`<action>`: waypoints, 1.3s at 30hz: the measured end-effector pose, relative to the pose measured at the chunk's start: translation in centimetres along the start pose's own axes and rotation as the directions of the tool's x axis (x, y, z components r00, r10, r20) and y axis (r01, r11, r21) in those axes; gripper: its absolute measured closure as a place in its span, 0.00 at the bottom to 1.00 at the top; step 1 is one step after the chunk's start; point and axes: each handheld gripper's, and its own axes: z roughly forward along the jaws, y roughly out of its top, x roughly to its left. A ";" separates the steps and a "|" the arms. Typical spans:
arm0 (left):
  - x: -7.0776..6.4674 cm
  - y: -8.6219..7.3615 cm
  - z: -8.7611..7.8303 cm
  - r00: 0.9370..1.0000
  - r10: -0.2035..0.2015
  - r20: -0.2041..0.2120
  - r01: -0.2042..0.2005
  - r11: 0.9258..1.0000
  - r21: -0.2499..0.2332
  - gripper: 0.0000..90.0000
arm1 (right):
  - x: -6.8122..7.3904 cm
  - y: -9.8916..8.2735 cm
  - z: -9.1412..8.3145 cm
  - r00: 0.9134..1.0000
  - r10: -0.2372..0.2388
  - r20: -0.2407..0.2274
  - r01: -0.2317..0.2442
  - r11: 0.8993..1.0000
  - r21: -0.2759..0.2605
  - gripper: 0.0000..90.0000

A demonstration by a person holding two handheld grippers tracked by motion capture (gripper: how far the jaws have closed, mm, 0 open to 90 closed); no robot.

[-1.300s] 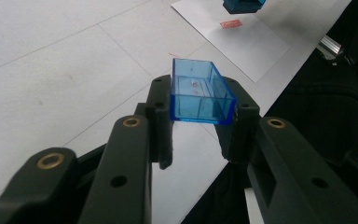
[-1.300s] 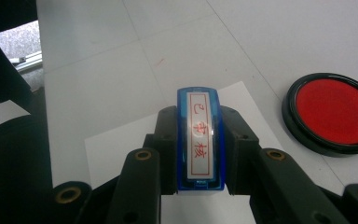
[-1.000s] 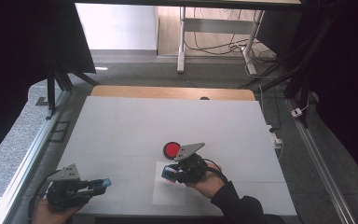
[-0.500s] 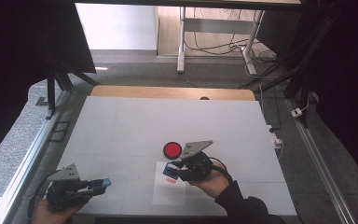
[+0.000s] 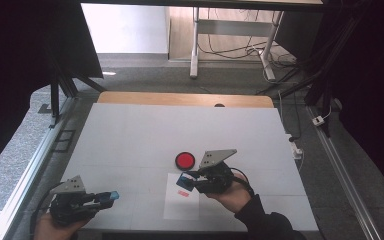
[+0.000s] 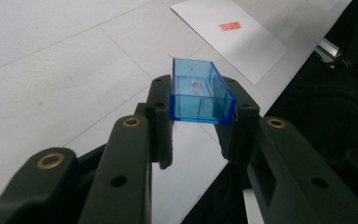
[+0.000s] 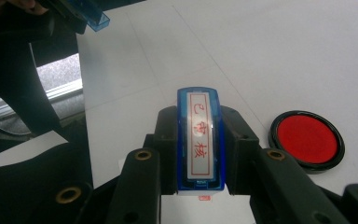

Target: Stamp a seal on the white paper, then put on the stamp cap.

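Across the white tabletop (image 5: 130, 135), which carries faint grid seams and a wooden strip along its far edge, the things lie toward the near side; a white paper sheet (image 5: 180, 207) lies flat near the person's edge, bearing a small red stamped mark (image 5: 183, 193), also seen in the left gripper view at the top of the sheet; just beyond the sheet, resting on the bare tabletop, sits a round red ink pad (image 5: 185, 160) in a black rim, which the right gripper view shows near the jaws, to their right; the right hand-held gripper (image 5: 186, 182) hangs over the far end of the sheet, just beside the ink pad but apart from it, and its jaws are pinched on a blue stamp (image 7: 200, 140), a long block lying along the jaws with its pale face and red characters turned up toward the camera; the left hand-held gripper (image 5: 111, 196) sits at the near left of the tabletop, well apart from the sheet, its jaws clamped on a clear blue cap (image 6: 200, 91), a small open rectangular shell held by its two long sides above the tabletop, with its hollow facing up toward the camera.
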 end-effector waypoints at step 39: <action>-0.5 1.4 0.7 0.993 0.040 0.107 -0.038 0.999 -0.019 0.76 | 0.5 0.8 -1.9 1.000 -0.004 -0.031 0.002 0.998 -0.069 0.79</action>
